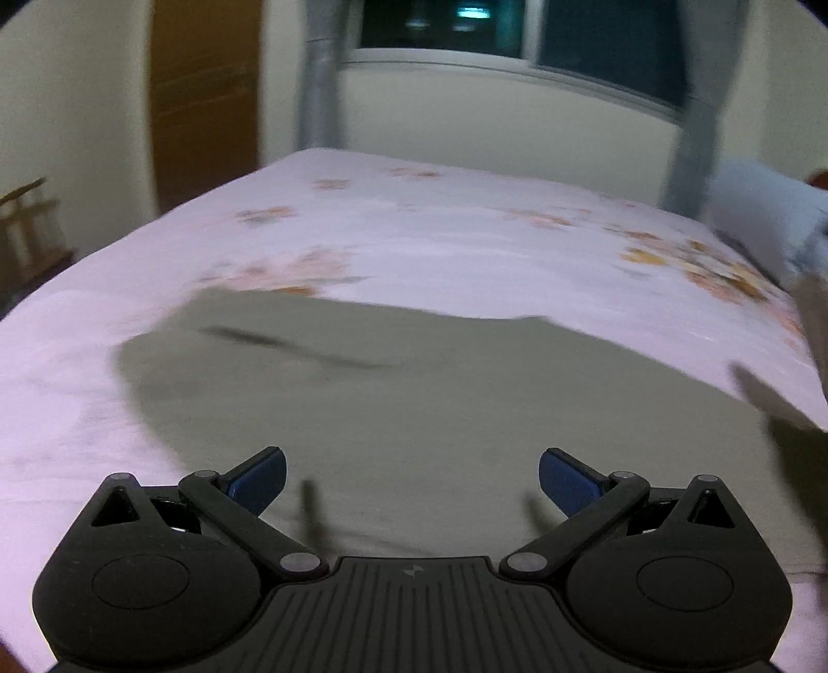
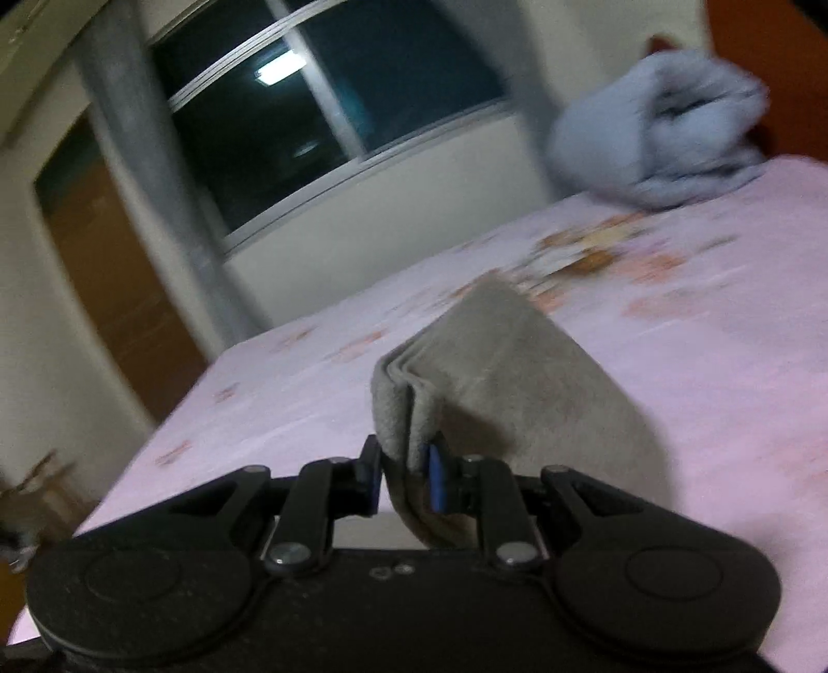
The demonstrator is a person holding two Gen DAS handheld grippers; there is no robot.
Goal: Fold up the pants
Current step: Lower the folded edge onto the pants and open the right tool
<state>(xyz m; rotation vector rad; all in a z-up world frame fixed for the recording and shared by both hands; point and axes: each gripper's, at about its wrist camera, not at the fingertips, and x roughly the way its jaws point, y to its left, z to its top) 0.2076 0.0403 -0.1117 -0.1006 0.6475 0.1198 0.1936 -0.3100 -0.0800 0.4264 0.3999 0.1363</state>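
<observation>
The grey-green pants (image 1: 414,414) lie spread flat on the pink floral bed sheet (image 1: 440,243), filling the middle of the left wrist view. My left gripper (image 1: 412,479) is open and empty, held just above the near part of the pants. In the right wrist view my right gripper (image 2: 404,479) is shut on a folded edge of the pants (image 2: 497,383), several layers thick, and holds it lifted above the sheet (image 2: 698,372). The lifted cloth hangs away to the right.
A folded light blue blanket (image 2: 657,129) sits at the far right of the bed; it also shows in the left wrist view (image 1: 760,217). Beyond the bed are a window (image 1: 517,31), grey curtains (image 1: 321,93) and a brown door (image 1: 207,93).
</observation>
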